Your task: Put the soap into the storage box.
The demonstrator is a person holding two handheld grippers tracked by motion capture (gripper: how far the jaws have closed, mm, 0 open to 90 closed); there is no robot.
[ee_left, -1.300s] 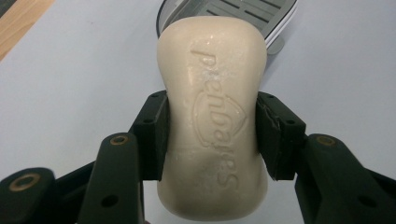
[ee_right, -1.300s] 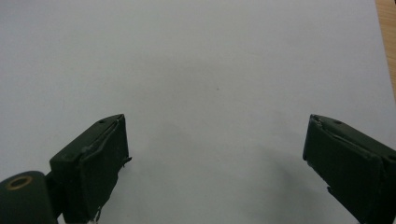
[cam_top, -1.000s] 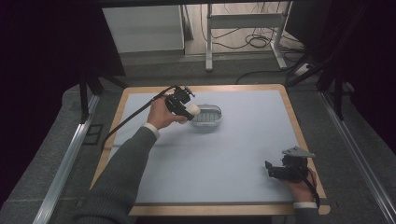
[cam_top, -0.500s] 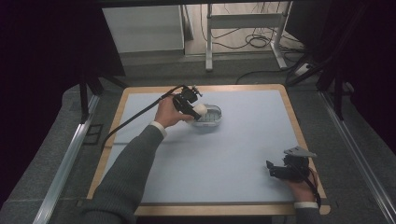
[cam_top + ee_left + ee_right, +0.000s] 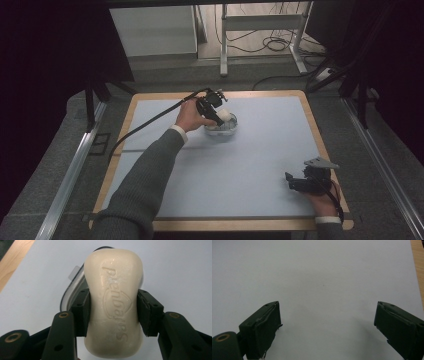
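blue mat (image 5: 260,165) covers most of my table, with a wooden edge (image 5: 225,94) all round it. there is lots of bare room on it, so i can move about without bumping much.

my left gripper (image 5: 214,111) is over the small clear dish (image 5: 221,131), near the far side of the mat. it is closed on the soap bar (image 5: 113,302), with one pad pressed on each long side, at the narrow middle. the soap hangs just above the dish, partly over its rim.

i think the soap is hard but a bit slick, and not heavy. too hard a squeeze could dent it or make it pop out. the middle is the best spot to hold. the dish looks light and thin, so a bump could push it.

my right gripper (image 5: 300,182) rests near the right corner close to me, jaws wide apart, holding nothing.
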